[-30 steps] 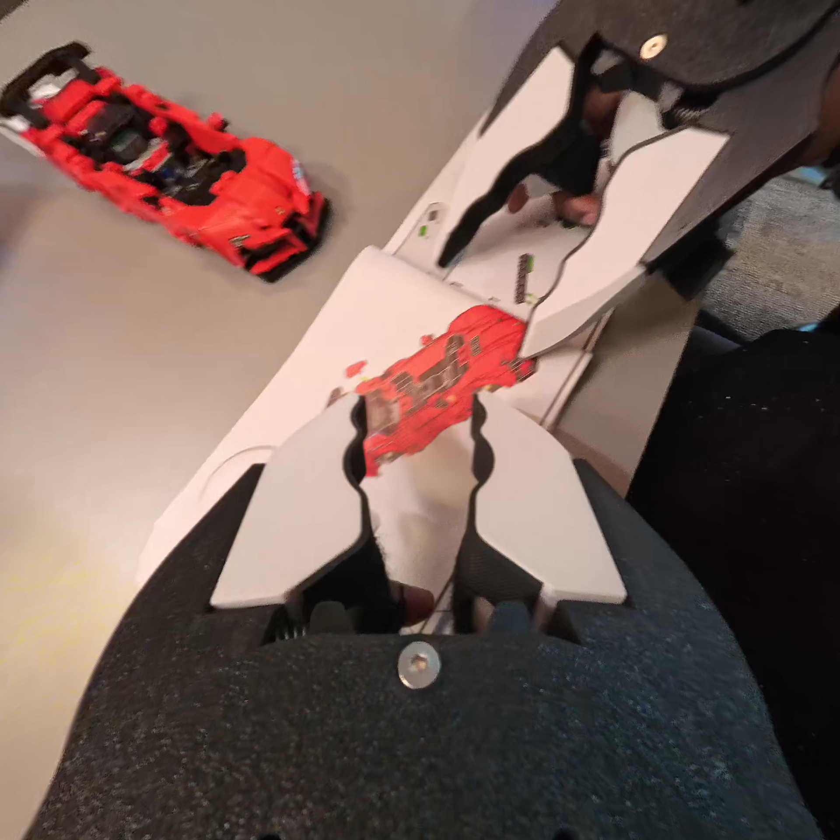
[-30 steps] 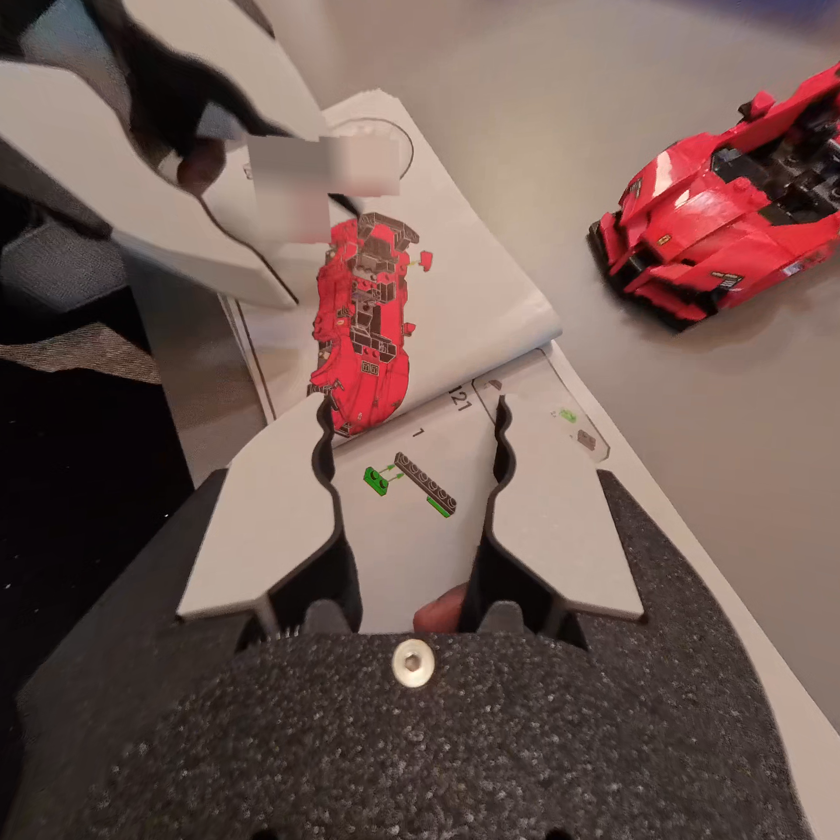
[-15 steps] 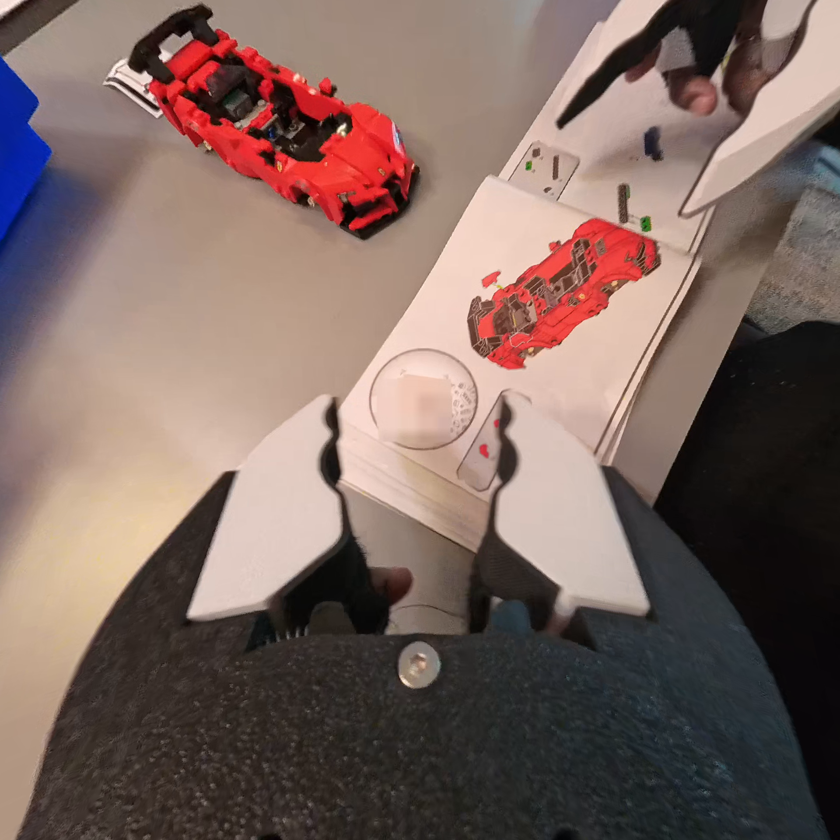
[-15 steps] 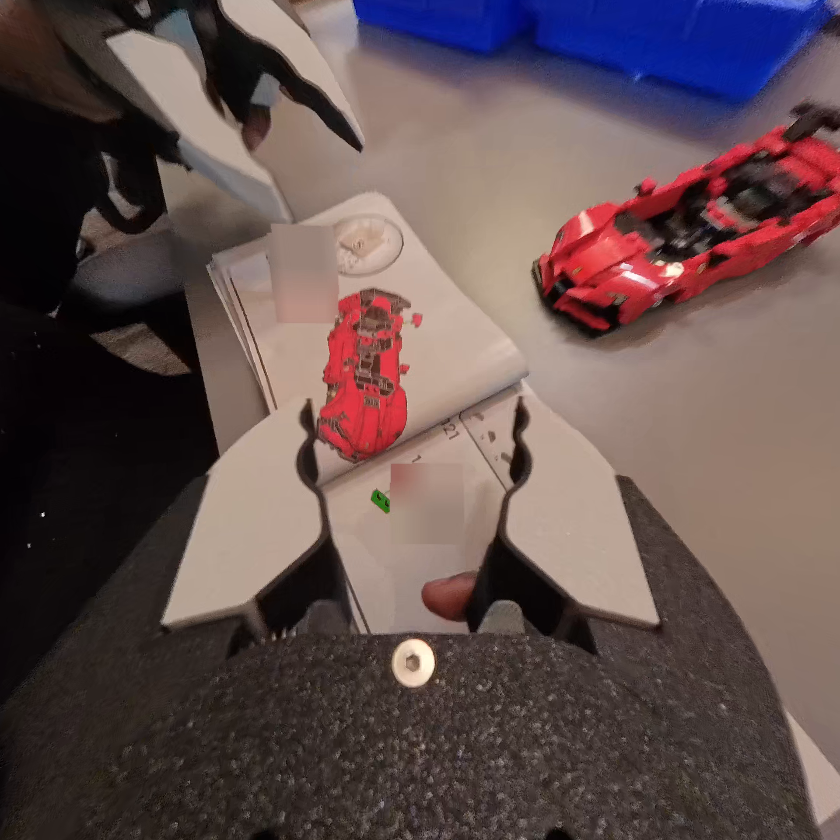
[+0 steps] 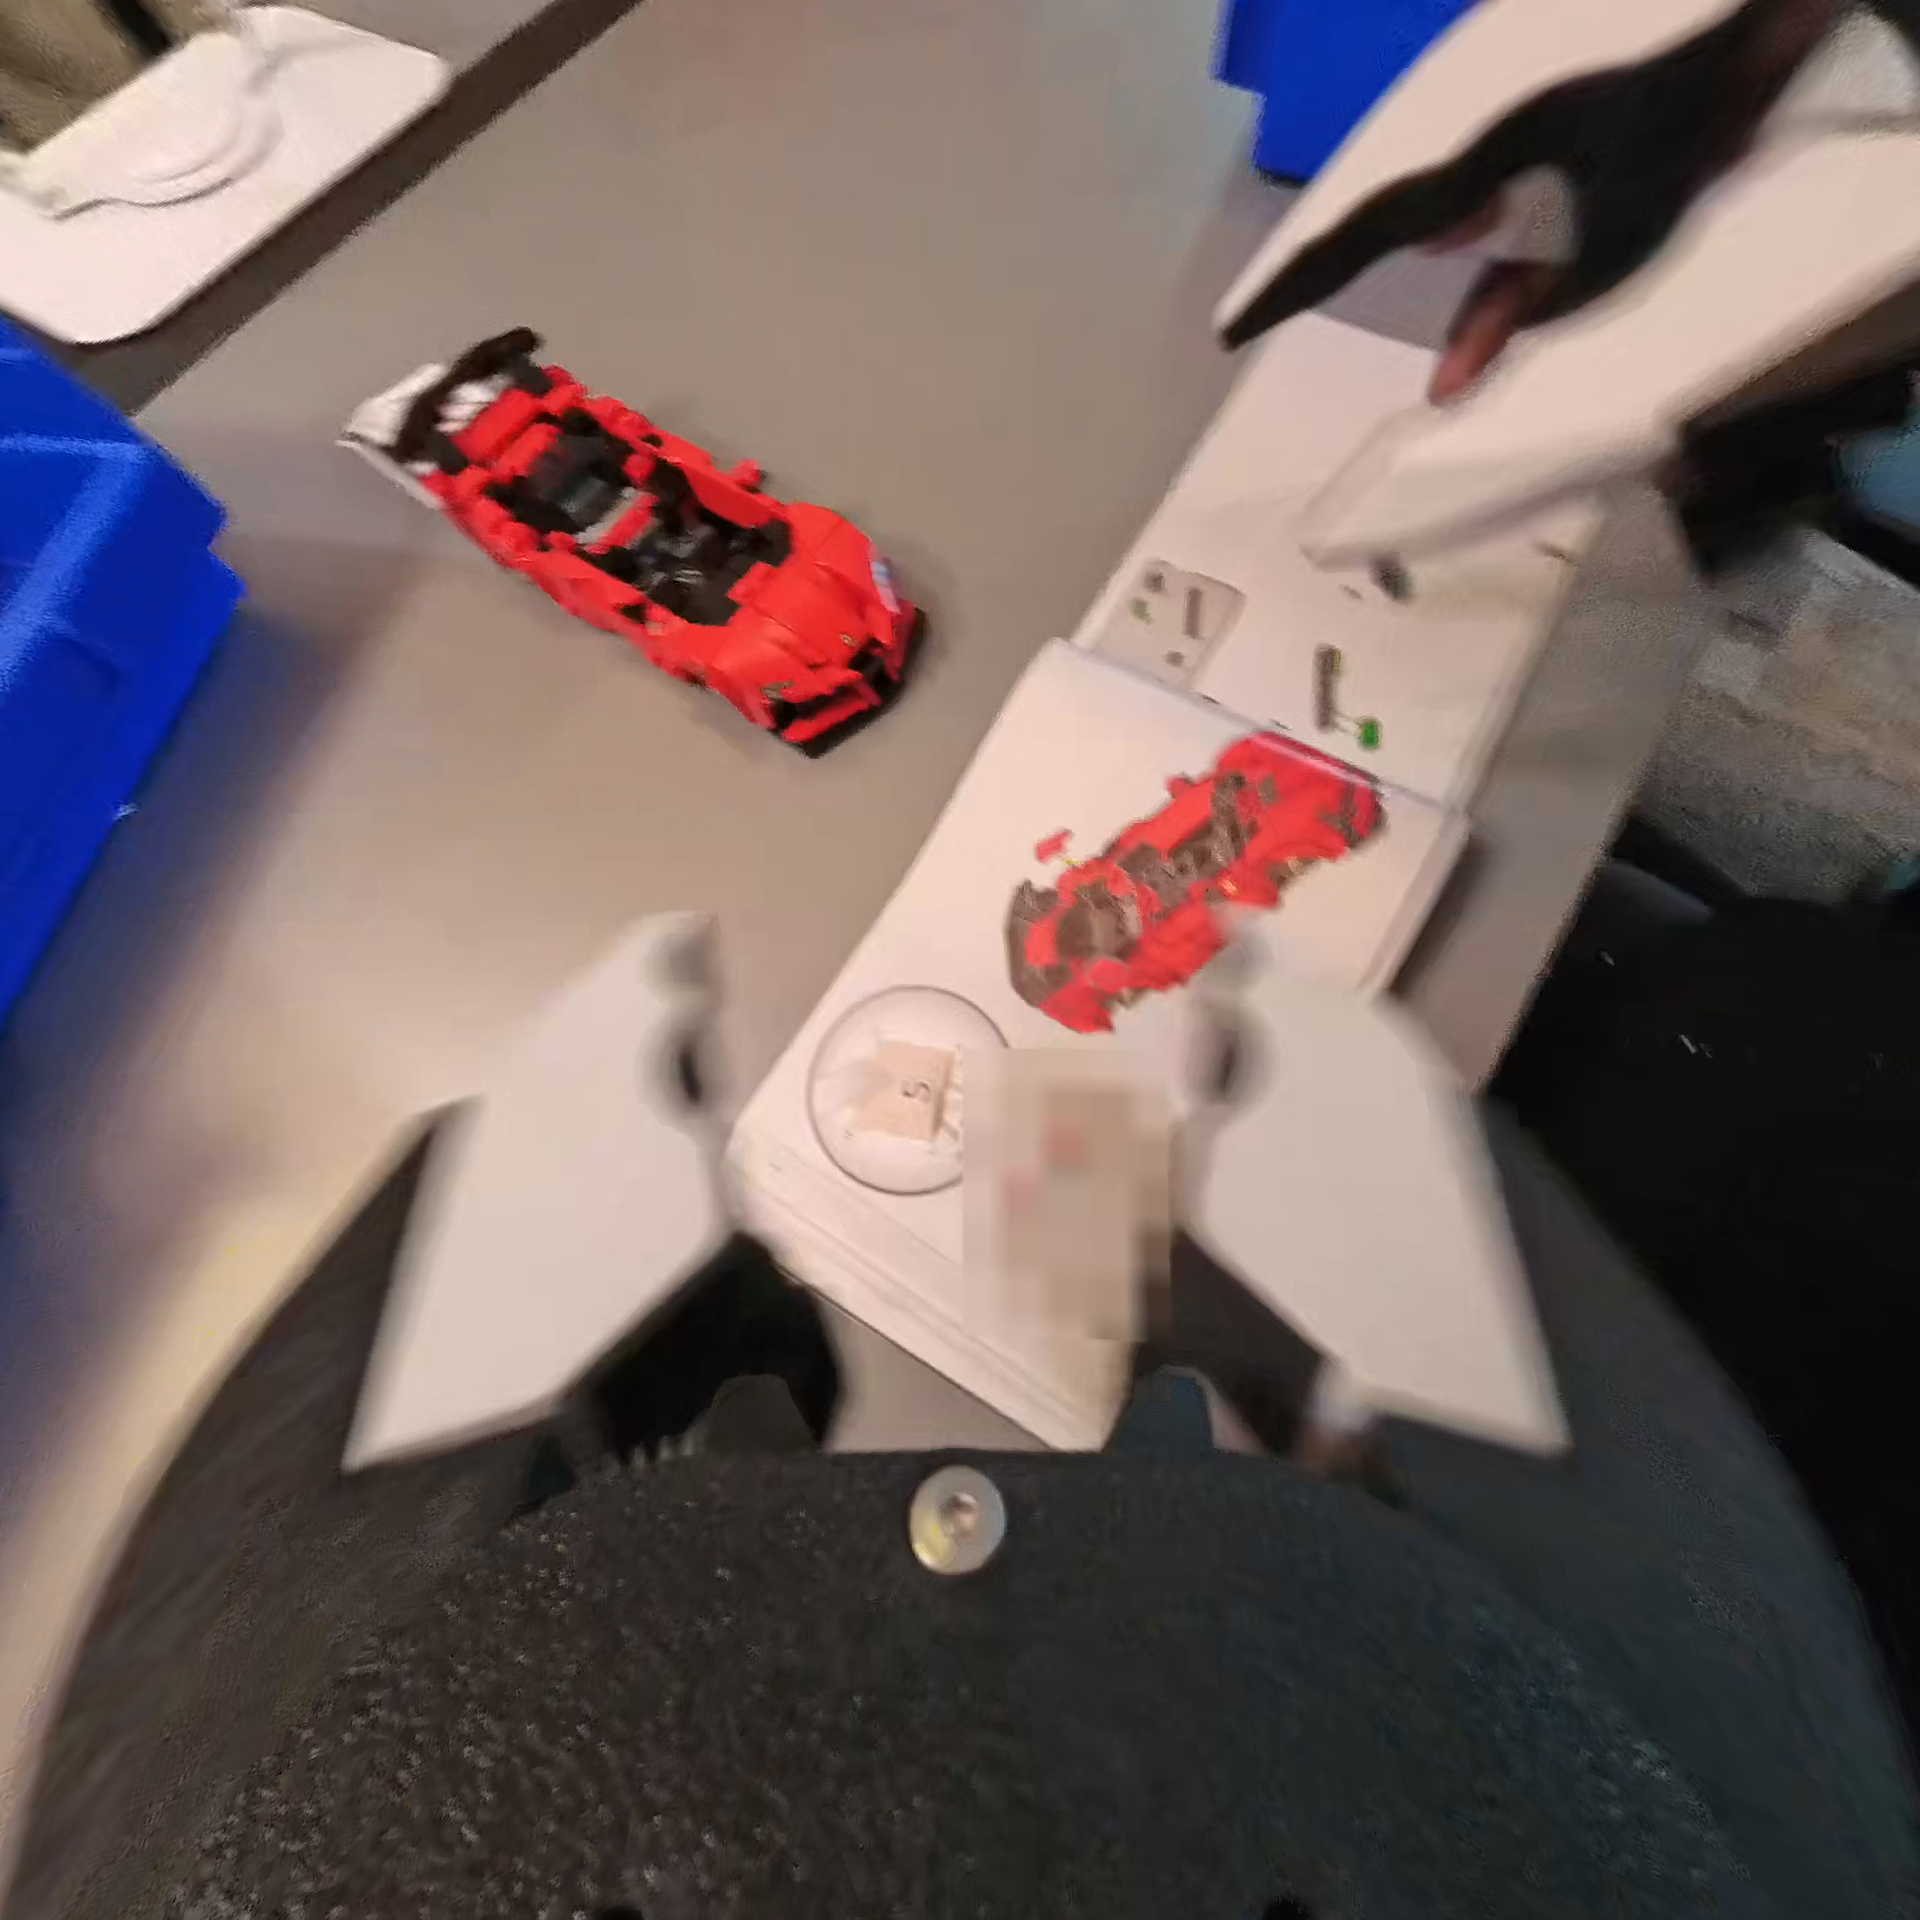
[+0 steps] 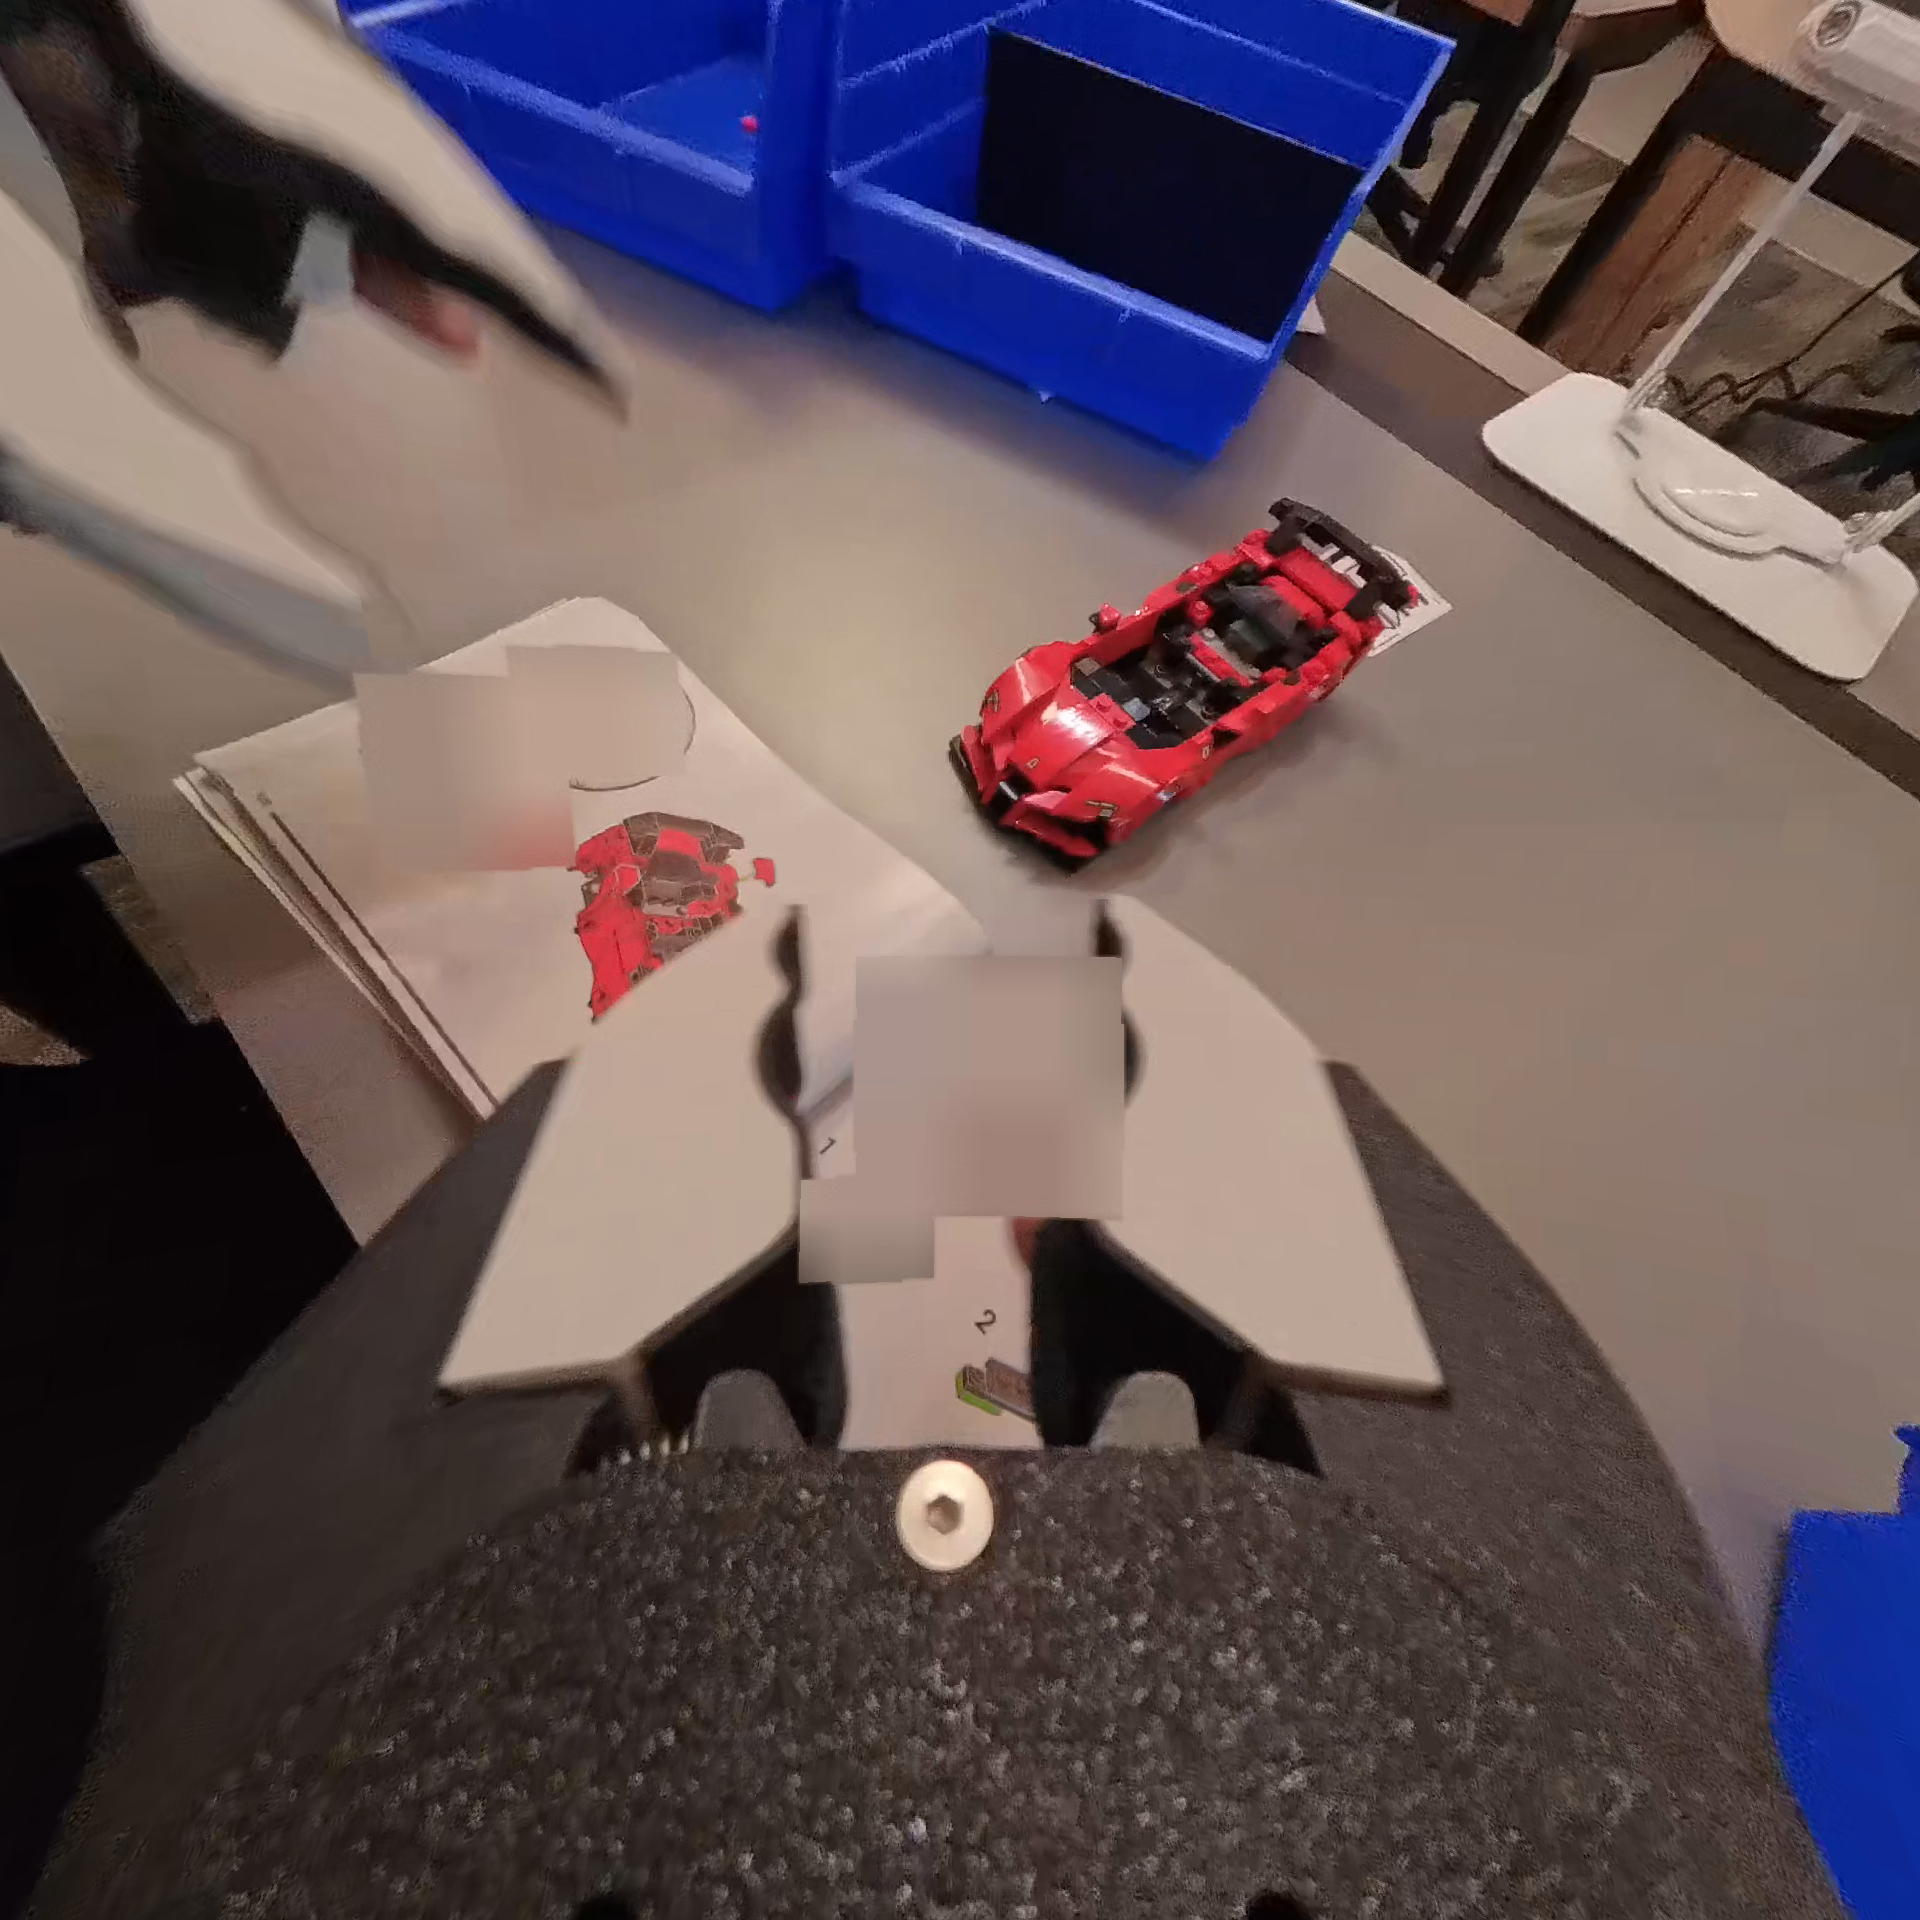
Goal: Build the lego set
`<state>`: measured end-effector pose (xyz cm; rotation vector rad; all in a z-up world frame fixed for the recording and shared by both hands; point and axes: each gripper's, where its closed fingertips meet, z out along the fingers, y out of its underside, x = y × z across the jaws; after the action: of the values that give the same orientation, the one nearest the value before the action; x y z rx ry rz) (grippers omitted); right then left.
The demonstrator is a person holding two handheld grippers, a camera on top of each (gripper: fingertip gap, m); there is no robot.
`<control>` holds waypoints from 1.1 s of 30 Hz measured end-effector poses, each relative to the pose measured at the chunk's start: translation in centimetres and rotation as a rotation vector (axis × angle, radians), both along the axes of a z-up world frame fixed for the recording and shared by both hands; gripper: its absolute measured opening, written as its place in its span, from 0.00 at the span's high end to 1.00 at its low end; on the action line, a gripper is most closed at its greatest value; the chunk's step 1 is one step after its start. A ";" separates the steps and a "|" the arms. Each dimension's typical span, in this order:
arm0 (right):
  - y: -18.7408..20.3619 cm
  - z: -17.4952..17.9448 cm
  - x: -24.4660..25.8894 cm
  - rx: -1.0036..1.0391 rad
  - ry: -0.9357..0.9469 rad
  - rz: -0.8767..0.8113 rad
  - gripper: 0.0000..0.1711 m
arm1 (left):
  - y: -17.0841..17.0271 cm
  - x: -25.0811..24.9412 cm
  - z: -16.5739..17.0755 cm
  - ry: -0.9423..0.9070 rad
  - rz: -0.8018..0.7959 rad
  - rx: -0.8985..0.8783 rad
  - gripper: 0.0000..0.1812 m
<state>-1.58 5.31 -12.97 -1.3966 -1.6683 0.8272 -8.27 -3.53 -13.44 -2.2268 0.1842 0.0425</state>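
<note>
Left wrist view, lower centre: left gripper [image 5: 951,997] spread wide, nothing held, white fingers [image 5: 561,1195] motion-blurred above the near end of an open instruction booklet [image 5: 1132,821]. Beyond the tips, upper left of the frame: red lego car [image 5: 665,551], partly built, black interior exposed, resting on the grey table [image 5: 831,260] well apart from both grippers. Far left edge: a blue bin [image 5: 94,582]. Upper right: the other gripper, blurred, over the booklet's far end.

Right wrist view, lower centre: right gripper [image 6: 945,925] likewise parted, gripping nothing, hovering over the booklet [image 6: 831,862] with a curled page between the fingers [image 6: 644,1174]. Past the tips, right of centre: car [image 6: 1184,686], nose toward the camera, black rear wing farthest away. Upper centre: blue bins [image 6: 1039,281]. Far right: a white stand base [image 6: 1683,520].

Likely handling: light, rigid overall, yet brittle at the joints; wing and small protruding bits probably popping off under pressure. Smooth plastic, somewhat slippery. Best taken across the solid red flanks amidships, squeezing gently, avoiding wing and open cockpit.
</note>
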 end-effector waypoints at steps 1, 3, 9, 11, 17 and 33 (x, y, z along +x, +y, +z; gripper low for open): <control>-0.2 -0.2 0.1 0.011 -0.020 0.011 0.59 | 0.2 -0.5 0.0 0.022 0.046 -0.014 0.24; -0.9 -1.1 0.4 0.012 -0.071 0.035 0.50 | 0.0 -0.4 -0.1 0.062 0.038 -0.031 0.21; -1.9 -1.1 1.1 -0.010 -0.011 0.059 1.00 | -1.3 1.8 -0.4 -0.009 -0.077 -0.003 1.00; -2.6 -1.5 1.0 -0.038 -0.033 0.054 0.72 | -2.1 1.1 -1.6 0.012 -0.040 -0.084 0.83; -4.6 -2.5 0.5 0.014 -0.066 0.150 1.00 | -3.4 0.8 -2.0 -0.088 -0.113 -0.115 1.00; -8.1 -4.8 -3.6 -0.134 -0.216 0.411 1.00 | -2.1 -3.2 -2.3 0.050 -0.369 -0.484 1.00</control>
<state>-5.17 -2.77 -17.78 -1.2843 -2.1454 1.0619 -11.44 -5.66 -15.78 -2.6332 0.6926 -0.1638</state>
